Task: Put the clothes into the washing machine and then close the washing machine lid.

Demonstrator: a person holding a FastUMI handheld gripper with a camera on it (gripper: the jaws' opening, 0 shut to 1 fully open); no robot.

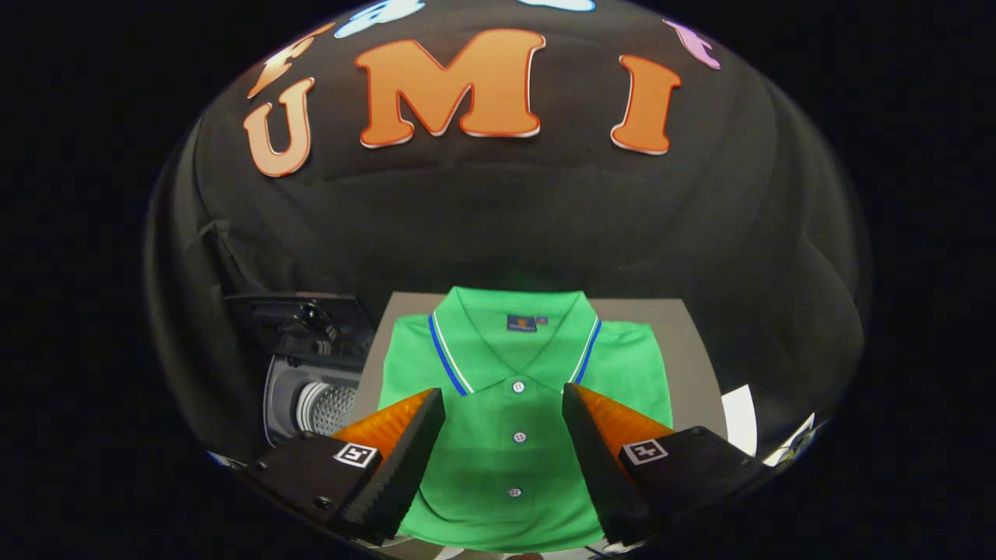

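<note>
A folded green polo shirt (513, 365) with a blue-and-white striped collar and white buttons lies flat on a grey table (685, 342). My gripper (504, 400) hovers above the shirt's button placket, open, with nothing between its fingers. The shirt's front shows in the wide gap between them. To the left of the table stands the washing machine (307, 373), its lid raised and its perforated metal drum (327, 408) visible just beyond the left finger.
The black cloth wall closes off the space behind the table and the machine. A white sheet (739, 420) lies at the table's right side, near the right finger.
</note>
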